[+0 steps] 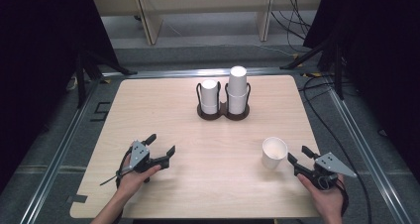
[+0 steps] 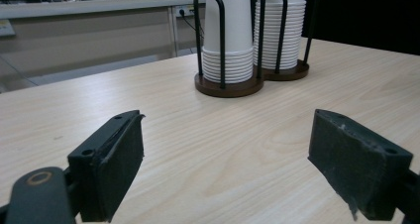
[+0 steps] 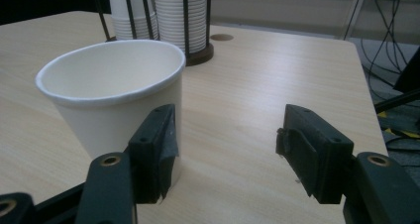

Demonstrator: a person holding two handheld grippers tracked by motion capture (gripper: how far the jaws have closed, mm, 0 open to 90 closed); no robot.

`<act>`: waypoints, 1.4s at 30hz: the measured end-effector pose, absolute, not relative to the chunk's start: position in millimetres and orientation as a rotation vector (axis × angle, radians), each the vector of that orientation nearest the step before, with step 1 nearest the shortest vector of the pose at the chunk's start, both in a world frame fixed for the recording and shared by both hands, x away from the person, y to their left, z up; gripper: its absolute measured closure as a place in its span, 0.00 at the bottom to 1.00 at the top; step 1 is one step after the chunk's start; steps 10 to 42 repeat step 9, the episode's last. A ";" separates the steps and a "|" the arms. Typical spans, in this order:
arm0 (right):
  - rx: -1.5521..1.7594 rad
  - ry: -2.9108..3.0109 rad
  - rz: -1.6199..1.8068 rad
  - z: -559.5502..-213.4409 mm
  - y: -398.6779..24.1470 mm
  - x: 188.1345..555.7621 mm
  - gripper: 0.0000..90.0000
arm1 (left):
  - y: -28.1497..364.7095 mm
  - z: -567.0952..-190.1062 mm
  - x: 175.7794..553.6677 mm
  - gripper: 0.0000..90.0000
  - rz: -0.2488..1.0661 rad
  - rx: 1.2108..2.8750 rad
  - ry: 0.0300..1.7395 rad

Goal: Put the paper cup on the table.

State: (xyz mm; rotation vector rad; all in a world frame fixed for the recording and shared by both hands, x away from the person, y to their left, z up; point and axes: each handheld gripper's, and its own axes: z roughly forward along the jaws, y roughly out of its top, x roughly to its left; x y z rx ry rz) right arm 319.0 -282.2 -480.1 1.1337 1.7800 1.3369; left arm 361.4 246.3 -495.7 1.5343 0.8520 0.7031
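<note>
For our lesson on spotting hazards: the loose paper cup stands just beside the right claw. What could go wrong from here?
1. The open right claw has one jaw beside the paper cup, not around it; a sideways nudge could tip the cup.
2. Squeezing the thin cup hard might crush it.
3. The taller stack in the holder may topple if bumped.

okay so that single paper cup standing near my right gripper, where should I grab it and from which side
Take the paper cup by its side wall, just below the rolled rim, coming in level from the right gripper, which is open right beside it. The cup stands upright, mouth up and apart from the cup holder, so one of the fingers can pass either side. Squeeze gently; the thin wall probably dents.
</note>
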 end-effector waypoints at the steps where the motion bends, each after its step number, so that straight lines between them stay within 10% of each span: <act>1: 1.133 1.759 1.347 -480.2 -281.8 319.3 0.44 | 243.9 -494.3 360.5 0.15 0.694 1.537 0.844; 42: 1.177 1.706 1.346 -480.9 -284.6 317.0 0.45 | 210.6 -493.0 365.1 0.15 0.617 1.627 0.730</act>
